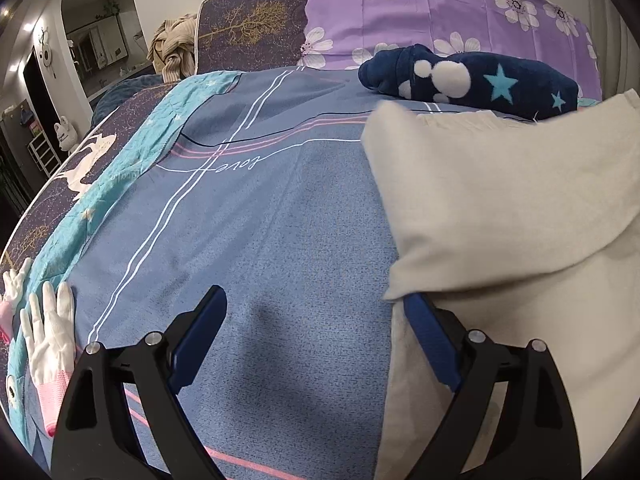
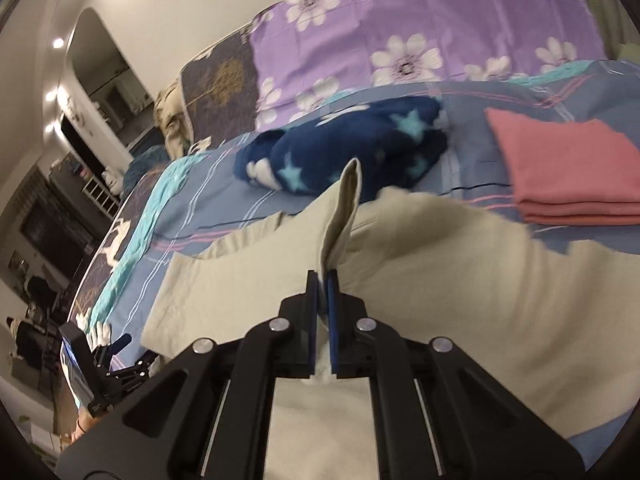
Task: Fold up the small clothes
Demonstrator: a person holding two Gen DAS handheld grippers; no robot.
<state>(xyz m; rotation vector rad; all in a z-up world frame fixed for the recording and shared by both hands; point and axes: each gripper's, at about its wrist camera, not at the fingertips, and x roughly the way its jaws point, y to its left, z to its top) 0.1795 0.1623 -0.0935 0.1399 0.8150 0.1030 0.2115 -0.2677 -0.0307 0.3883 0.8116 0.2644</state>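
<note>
Beige garment [image 2: 420,280] spread on blue bedsheet [image 1: 260,220], one fold raised. Right hand-held gripper [image 2: 322,280] clenched on raised fold. Left hand-held gripper [image 1: 316,312] released, empty, at garment edge. Pink folded cloth [image 2: 568,164], navy star fleece [image 2: 352,144] beyond garment.

1. The beige garment [image 2: 420,280] is plain, pale cloth spread on the blue bedcover directly ahead of the right gripper [image 2: 322,280], whose closed fingers pinch a raised fold of it that stands up as a narrow peak.
2. In the left wrist view, the same beige garment [image 1: 520,208] lies to the right of the left gripper [image 1: 316,312], and its near edge drapes over the right fingertip.
3. A folded pink cloth [image 2: 572,168] lies flat ahead and to the right of the right gripper, beyond the beige garment.
</note>
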